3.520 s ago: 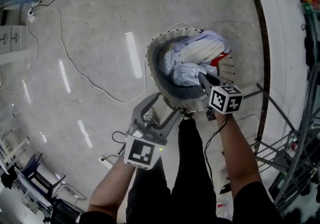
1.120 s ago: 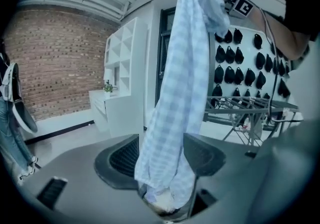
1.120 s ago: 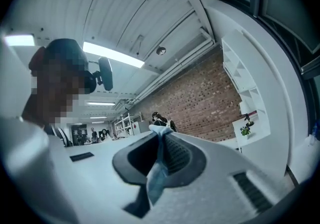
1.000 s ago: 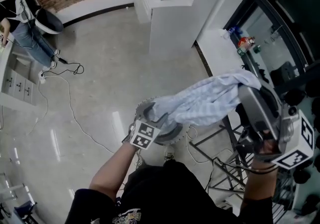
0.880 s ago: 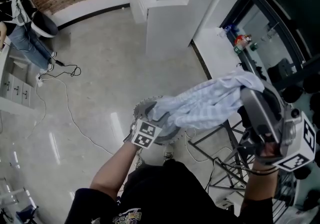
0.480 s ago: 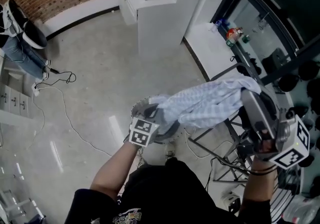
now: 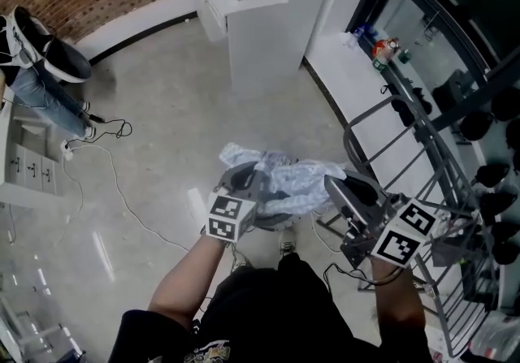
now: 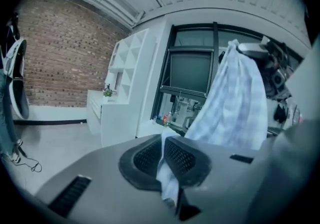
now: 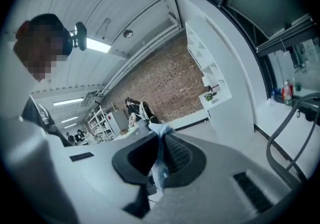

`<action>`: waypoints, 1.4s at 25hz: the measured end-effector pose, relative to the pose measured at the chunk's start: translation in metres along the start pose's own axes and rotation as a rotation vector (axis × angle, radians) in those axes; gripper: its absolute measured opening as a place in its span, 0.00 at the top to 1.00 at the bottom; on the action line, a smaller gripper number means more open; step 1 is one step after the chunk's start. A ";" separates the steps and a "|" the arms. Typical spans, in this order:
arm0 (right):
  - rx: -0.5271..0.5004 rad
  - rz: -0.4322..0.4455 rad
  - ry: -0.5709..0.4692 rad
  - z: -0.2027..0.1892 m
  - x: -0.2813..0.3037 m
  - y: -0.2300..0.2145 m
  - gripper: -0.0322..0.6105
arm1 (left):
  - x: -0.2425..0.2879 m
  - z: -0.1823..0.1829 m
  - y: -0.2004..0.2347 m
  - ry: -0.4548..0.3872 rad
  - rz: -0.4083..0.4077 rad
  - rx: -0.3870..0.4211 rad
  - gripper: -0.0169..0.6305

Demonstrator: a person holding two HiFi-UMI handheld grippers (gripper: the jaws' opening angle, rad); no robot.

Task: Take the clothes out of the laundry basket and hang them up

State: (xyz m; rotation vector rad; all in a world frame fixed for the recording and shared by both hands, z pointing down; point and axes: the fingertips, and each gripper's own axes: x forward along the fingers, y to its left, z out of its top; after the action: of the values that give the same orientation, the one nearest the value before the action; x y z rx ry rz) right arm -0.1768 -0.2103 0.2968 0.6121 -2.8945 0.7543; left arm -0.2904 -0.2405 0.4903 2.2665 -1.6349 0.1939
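**Drying rack.** A metal drying rack [image 7: 422,144] stands at the person's right, and its curved top rail is bare. It is judged to be where the cloth is to go.

**Garment.** One pale blue checked garment [image 7: 296,177] is out of the basket. It is held in the air between the two grippers, slack and bunched, just beside the near end of the rack and not touching it. In the left gripper view it rises as a long drape [image 8: 235,107] towards the other gripper.

**Left gripper.** The left gripper [image 7: 244,184] is closed tight on a thin edge of the cloth, which is pinched between the ribbed pads [image 8: 182,155].

**Right gripper.** The right gripper [image 7: 335,187] is likewise clamped on a narrow fold, which stands up between its pads [image 9: 175,155].

**Step in hand (judged): carrying the garment to the rail.**
- The slack should be taken out first, with the grippers drawn apart until the cloth hangs flat.
- The cloth should then be lifted clear above the rail and lowered across it, with about equal lengths on each side.
- Both pinches are slight. Jerks should be avoided, and neither should be released until the rail bears the weight.
- The hanging folds should be kept away from the rack's lower bars.
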 end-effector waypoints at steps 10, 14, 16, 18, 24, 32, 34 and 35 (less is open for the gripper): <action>0.013 -0.092 0.154 -0.080 0.012 -0.037 0.76 | -0.038 0.065 -0.016 -0.174 -0.026 0.049 0.96; 0.000 -0.100 0.192 -0.091 0.015 -0.040 0.60 | -0.052 0.082 -0.018 -0.220 -0.038 0.046 0.96; -0.006 -0.091 0.202 -0.093 0.014 -0.039 0.53 | -0.057 0.086 -0.015 -0.237 -0.030 0.038 0.96; -0.012 -0.091 0.226 -0.095 0.010 -0.039 0.50 | -0.061 0.088 -0.011 -0.247 -0.013 0.015 0.96; 0.000 -0.136 0.315 -0.114 -0.006 -0.050 0.46 | -0.073 0.091 0.001 -0.275 0.039 -0.059 0.96; -0.122 -0.179 0.482 -0.133 -0.034 -0.058 0.42 | -0.088 0.101 -0.005 -0.311 0.078 -0.080 0.96; -0.142 -0.182 0.522 -0.143 -0.039 -0.064 0.42 | -0.094 0.101 -0.004 -0.316 0.091 -0.087 0.96; -0.133 -0.180 0.532 -0.147 -0.040 -0.067 0.42 | -0.097 0.101 -0.003 -0.320 0.101 -0.088 0.96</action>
State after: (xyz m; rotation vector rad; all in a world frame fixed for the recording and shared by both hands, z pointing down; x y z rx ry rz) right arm -0.1156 -0.1779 0.4482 0.5461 -2.3445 0.5846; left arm -0.3282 -0.1883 0.3662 2.2382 -1.8750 -0.2251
